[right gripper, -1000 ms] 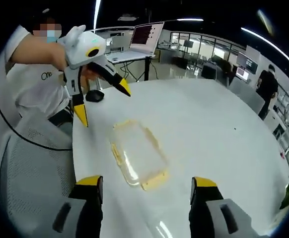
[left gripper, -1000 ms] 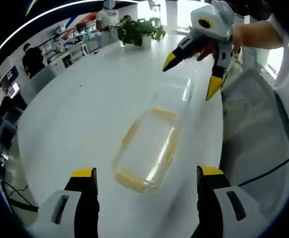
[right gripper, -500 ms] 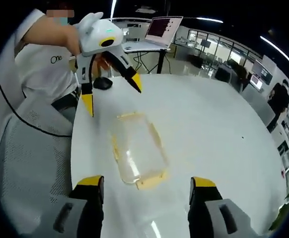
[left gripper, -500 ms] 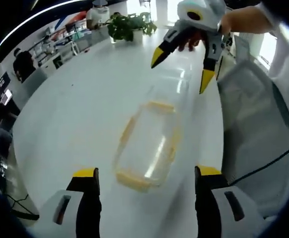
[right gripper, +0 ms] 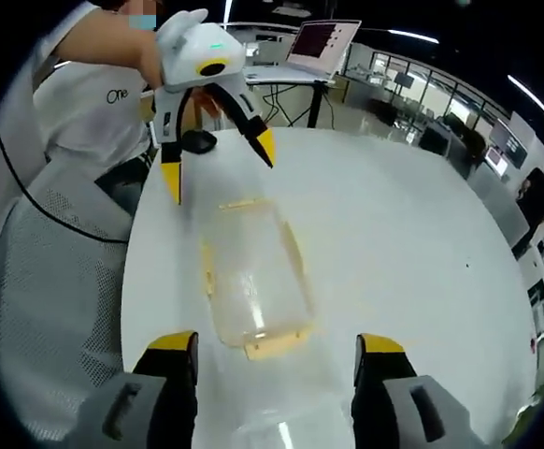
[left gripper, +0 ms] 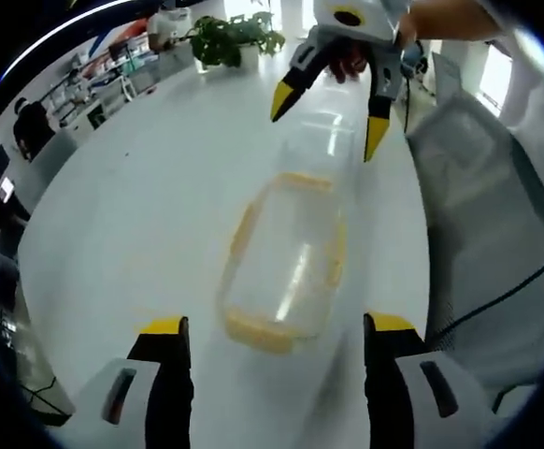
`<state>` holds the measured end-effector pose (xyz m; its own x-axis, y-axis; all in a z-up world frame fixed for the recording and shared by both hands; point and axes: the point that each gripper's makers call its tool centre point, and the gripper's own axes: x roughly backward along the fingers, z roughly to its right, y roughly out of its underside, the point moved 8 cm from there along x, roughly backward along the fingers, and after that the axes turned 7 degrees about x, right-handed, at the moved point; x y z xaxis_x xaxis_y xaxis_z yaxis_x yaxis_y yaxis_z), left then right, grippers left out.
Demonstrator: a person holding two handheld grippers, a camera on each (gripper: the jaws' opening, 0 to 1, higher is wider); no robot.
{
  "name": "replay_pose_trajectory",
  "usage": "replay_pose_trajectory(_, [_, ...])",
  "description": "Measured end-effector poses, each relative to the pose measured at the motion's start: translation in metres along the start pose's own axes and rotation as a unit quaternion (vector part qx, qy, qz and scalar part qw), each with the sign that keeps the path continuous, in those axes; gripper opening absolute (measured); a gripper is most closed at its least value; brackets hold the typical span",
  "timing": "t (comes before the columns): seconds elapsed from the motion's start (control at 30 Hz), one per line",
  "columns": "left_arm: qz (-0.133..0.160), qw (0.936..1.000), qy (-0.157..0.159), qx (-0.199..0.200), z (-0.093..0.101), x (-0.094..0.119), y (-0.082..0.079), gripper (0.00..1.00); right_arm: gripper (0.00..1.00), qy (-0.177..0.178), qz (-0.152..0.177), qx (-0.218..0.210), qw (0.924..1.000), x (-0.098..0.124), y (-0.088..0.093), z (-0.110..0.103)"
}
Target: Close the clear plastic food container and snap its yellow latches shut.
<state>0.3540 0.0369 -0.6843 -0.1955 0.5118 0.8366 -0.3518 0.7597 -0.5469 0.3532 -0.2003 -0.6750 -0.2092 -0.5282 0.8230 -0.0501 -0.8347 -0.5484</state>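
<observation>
The only writing that can be read is on the person's white shirt (right gripper: 85, 89) in the right gripper view, where dark letters spell something like "One".

The clear container (left gripper: 286, 262) lies flat on the white table (left gripper: 141, 206), its long axis running away from the left gripper (left gripper: 272, 332) toward the right gripper (left gripper: 323, 117). In the left gripper view it sits just ahead of the yellow-tipped jaws and between their lines, nearer the right-hand jaw. A yellow latch (left gripper: 258, 334) at its near short end faces those jaws, and yellow strips run along both long sides. The jaws are spread wide and touch nothing.

In the right gripper view the same container (right gripper: 253, 281) lies just ahead of the right gripper (right gripper: 274, 348), roughly centred between its jaws, with a yellow latch (right gripper: 272, 343) at the near end. These jaws are also spread wide, holding nothing. The left gripper (right gripper: 218, 164) hangs over the far end, jaws apart, apparently above the container rather than touching it.

Whether the lid is fully seated cannot be told; the plastic is blurred.

A mesh office chair (right gripper: 48, 281) stands beside the table near the person. A laptop (right gripper: 323, 45) sits on a stand beyond the table, and a potted plant (left gripper: 230, 37) stands at the far edge. A dark object (right gripper: 197, 142) rests on the table near the left gripper.
</observation>
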Motion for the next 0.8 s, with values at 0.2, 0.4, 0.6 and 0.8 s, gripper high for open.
replay_pose_trajectory(0.2, [-0.009,0.9999,0.011,-0.005,-0.003,-0.007,0.004,0.73,0.64,-0.022,0.0,0.002,0.9998,-0.007,-0.003,-0.001])
replay_pose_trajectory(0.4, [-0.02,0.9991,0.021,-0.03,-0.006,-0.012,0.007,0.71,0.63,-0.037,-0.003,0.01,0.9993,-0.013,-0.003,-0.003])
replay_pose_trajectory(0.6, [-0.027,0.9985,0.025,-0.041,-0.008,-0.017,0.009,0.69,0.62,-0.043,-0.007,0.017,0.9989,-0.016,-0.003,-0.001])
replay_pose_trajectory(0.8, [-0.043,0.9972,0.028,-0.056,-0.01,-0.022,0.013,0.68,0.59,-0.048,-0.021,0.031,0.9981,-0.022,0.002,0.001])
